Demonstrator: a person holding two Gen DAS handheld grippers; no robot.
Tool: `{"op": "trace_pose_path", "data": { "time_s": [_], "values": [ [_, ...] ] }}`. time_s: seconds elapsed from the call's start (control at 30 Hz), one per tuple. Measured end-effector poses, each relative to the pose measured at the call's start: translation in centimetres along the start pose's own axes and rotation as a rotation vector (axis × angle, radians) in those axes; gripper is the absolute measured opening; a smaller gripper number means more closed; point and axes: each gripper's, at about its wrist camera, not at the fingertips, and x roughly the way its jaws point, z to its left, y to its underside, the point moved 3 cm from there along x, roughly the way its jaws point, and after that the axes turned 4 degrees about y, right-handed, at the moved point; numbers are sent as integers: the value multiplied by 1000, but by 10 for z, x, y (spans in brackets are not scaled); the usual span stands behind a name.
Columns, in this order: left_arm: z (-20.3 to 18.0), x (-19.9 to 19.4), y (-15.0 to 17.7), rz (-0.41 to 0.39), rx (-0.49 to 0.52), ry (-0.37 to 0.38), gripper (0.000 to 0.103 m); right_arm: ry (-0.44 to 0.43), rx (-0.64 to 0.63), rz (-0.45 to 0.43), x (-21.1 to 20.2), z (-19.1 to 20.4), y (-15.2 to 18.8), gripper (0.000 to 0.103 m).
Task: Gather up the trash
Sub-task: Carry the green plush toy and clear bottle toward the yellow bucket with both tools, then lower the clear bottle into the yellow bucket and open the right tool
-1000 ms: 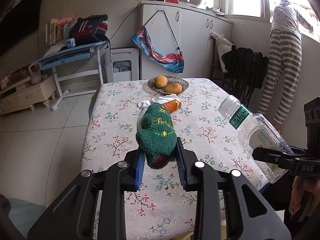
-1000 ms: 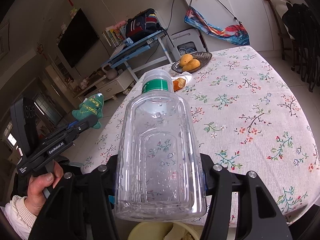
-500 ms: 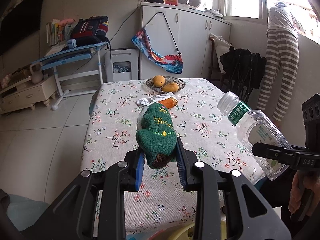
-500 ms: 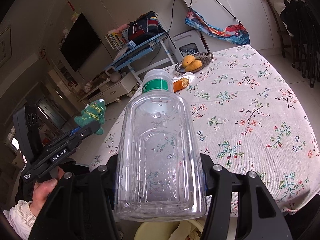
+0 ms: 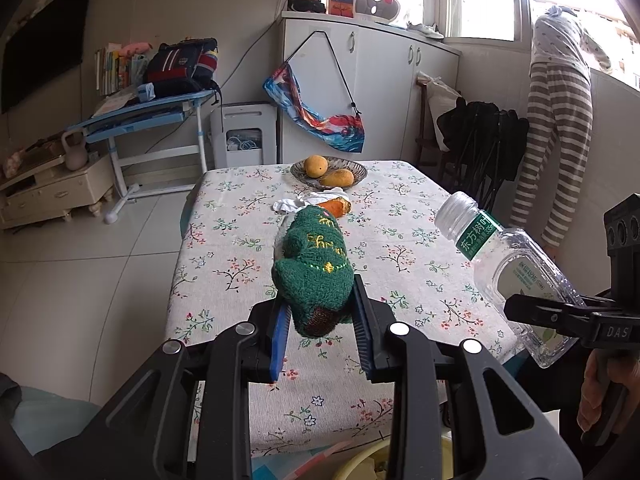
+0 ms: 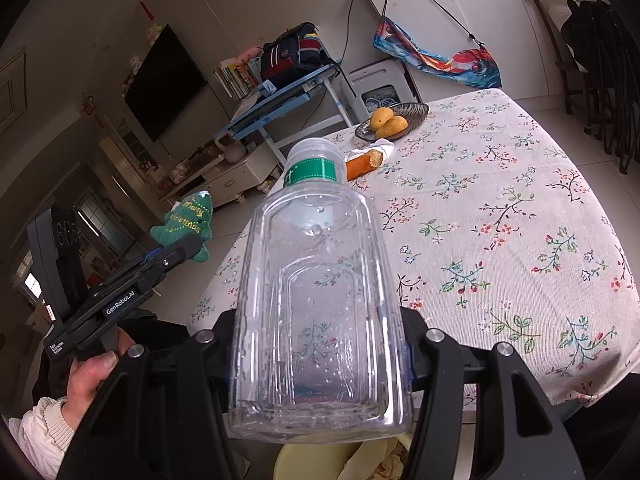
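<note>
My left gripper (image 5: 318, 314) is shut on a green knitted Christmas tree toy (image 5: 314, 268), held in the air off the near edge of the floral table (image 5: 400, 248). The toy also shows in the right wrist view (image 6: 186, 220). My right gripper (image 6: 320, 344) is shut on an empty clear plastic bottle (image 6: 316, 292) with a green label, held to the right of the toy; the bottle also shows in the left wrist view (image 5: 516, 272). A yellow bin (image 6: 344, 462) with crumpled paper sits below the bottle. A carrot piece (image 5: 334, 206) and a white tissue (image 5: 308, 202) lie on the table.
A wicker dish with two mangoes (image 5: 329, 172) stands at the table's far end. White cabinets (image 5: 368, 92), a blue desk (image 5: 140, 116) and black folded chairs (image 5: 484, 148) lie beyond. A person in striped trousers (image 5: 560, 120) stands by the window at right.
Both grippers have drawn back from the table toward its near edge, each still holding its object. The yellow bin has come further into view below them.
</note>
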Motion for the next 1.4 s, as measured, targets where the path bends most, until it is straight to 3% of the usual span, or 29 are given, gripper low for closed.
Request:
{"op": "trace_pose_path", "data": {
  "time_s": [0.4,0.77,0.9,1.27,1.4],
  "values": [
    [-1,-7,1,-7,-2,-2,28,-10,-3,9,-5,7,9,56],
    [-1,-18,-1,-27,-6,-5,28,-33,-47,84,-7,29,37,56],
    [-1,-21,-1,-35,-10,-6,28,-41,-71,149,-3,37,52,56],
    [-2,-28,2,-44,-15,-10,28,-43,-217,430,24,65,113,56],
    [-4,-32,6,-45,-16,-14,28,-31,-256,484,26,69,129,56]
  ]
}}
